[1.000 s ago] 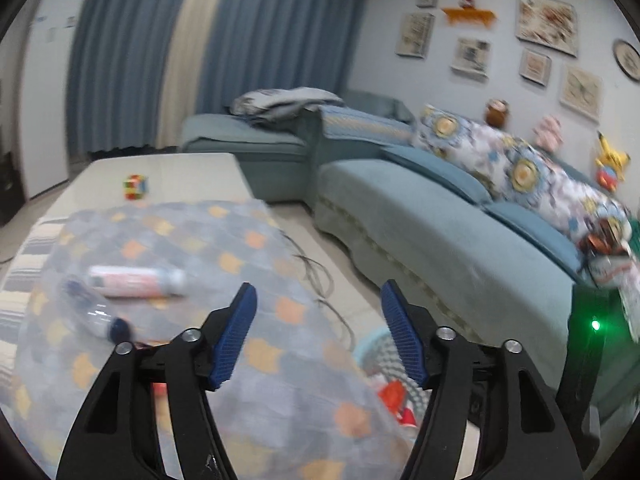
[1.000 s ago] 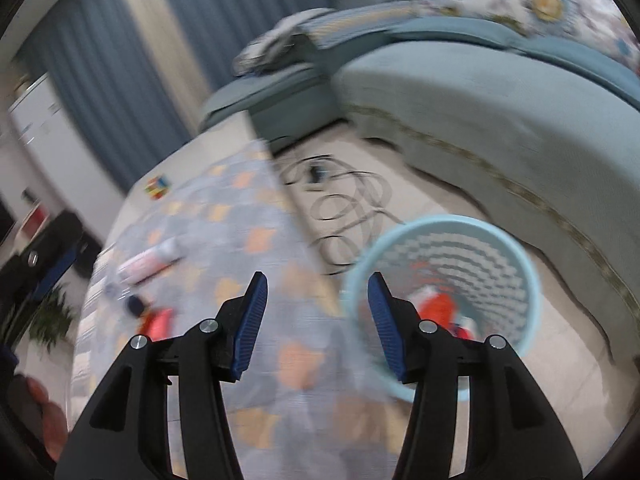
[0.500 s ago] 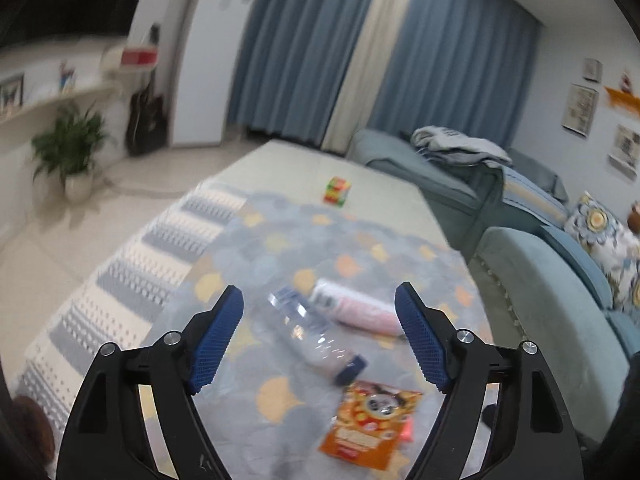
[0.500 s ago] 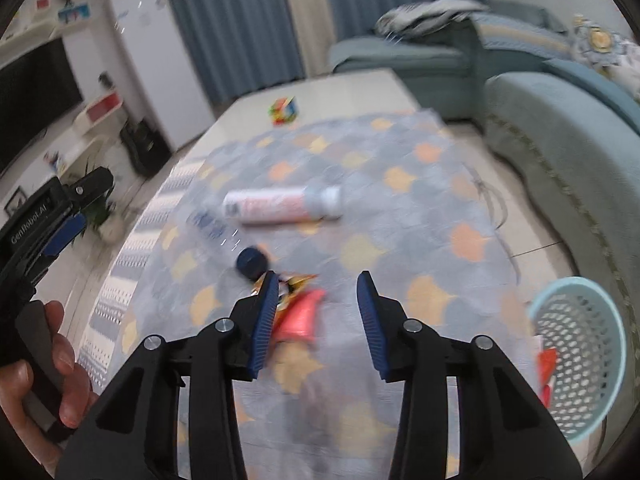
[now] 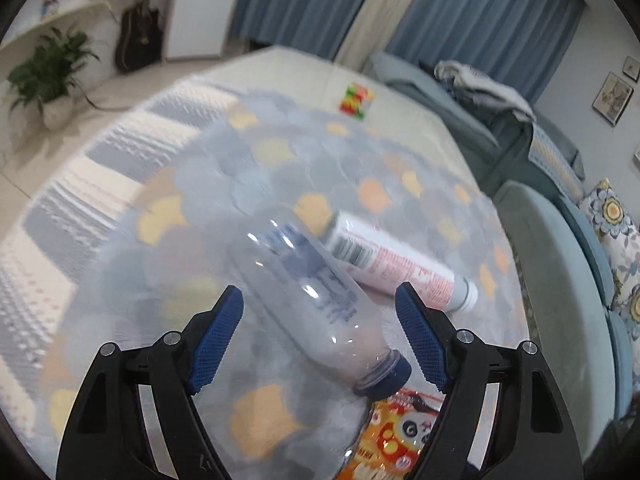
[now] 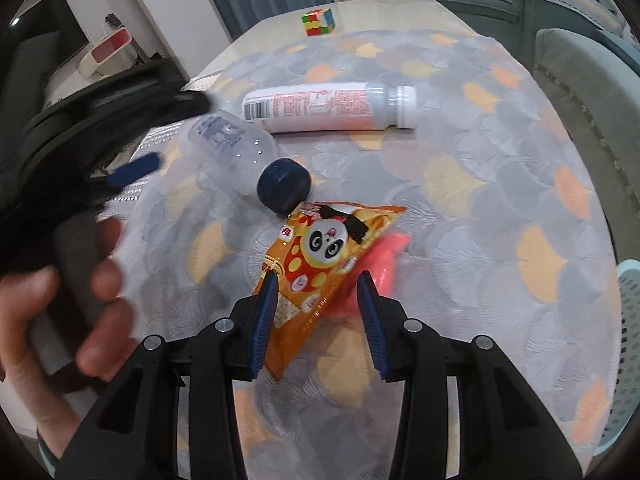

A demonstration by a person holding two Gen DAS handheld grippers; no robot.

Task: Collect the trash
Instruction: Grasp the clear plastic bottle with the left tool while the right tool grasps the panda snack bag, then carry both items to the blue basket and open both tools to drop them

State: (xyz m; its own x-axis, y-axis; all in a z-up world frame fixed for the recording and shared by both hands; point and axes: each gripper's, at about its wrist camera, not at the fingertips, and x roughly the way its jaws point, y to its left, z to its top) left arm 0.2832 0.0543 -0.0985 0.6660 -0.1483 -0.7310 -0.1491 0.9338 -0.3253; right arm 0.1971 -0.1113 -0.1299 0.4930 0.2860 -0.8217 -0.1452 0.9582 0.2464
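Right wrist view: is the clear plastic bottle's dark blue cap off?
No, the dark blue cap sits on the neck of the clear plastic bottle lying on the patterned cloth.

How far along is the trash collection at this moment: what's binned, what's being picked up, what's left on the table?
Binned: not judgeable; only the light blue basket's rim shows. In hand: nothing gripped. The open left gripper straddles the clear bottle; the open right gripper straddles the orange panda snack bag. Left: both of those, the white bottle and a pink wrapper.

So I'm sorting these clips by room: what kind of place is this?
Most likely a home living room: a blue sofa with patterned cushions, long curtains, a low table and framed pictures on the wall.
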